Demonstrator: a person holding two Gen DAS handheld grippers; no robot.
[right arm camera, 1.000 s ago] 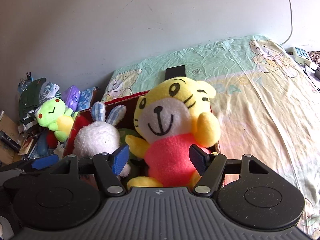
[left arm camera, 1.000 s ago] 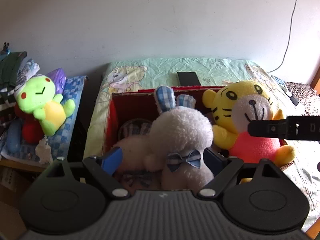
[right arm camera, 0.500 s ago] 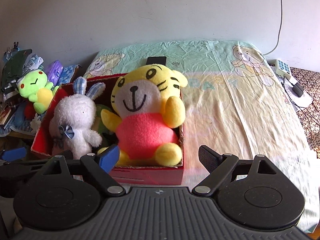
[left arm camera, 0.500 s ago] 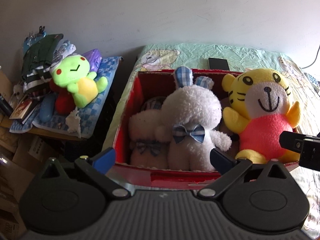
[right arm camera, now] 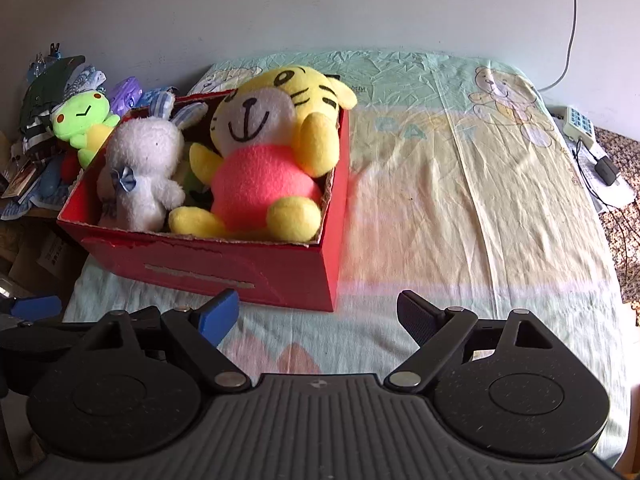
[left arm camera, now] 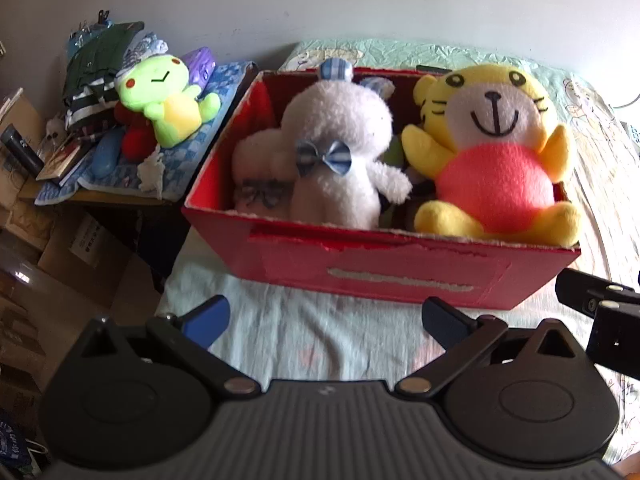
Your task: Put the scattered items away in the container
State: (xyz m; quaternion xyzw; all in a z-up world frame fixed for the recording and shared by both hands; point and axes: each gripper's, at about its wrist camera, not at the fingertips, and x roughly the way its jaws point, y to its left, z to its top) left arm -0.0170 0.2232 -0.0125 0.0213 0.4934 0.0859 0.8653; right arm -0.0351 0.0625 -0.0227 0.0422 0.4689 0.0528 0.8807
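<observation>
A red cardboard box (left arm camera: 376, 276) (right arm camera: 224, 268) stands on the bed. Inside it sit a white plush rabbit (left arm camera: 336, 148) (right arm camera: 140, 168) with a checked bow and a yellow tiger plush (left arm camera: 492, 152) (right arm camera: 264, 160) with a pink belly. My left gripper (left arm camera: 326, 316) hangs open in front of the box's near wall, nothing between its fingers. My right gripper (right arm camera: 318, 312) is open too, over the sheet near the box's right front corner, and shows at the edge of the left wrist view (left arm camera: 596, 304).
A green frog plush (left arm camera: 164, 96) (right arm camera: 86, 120) lies on a cluttered side table (left arm camera: 100, 196) left of the bed, among clothes and books. The bedsheet (right arm camera: 460, 184) stretches right of the box. A remote (right arm camera: 578, 122) and cables lie at the far right.
Both grippers let go of the plush toys, opened wide and drew back from the box toward the near side. The rabbit and the tiger now sit in the box on their own.
</observation>
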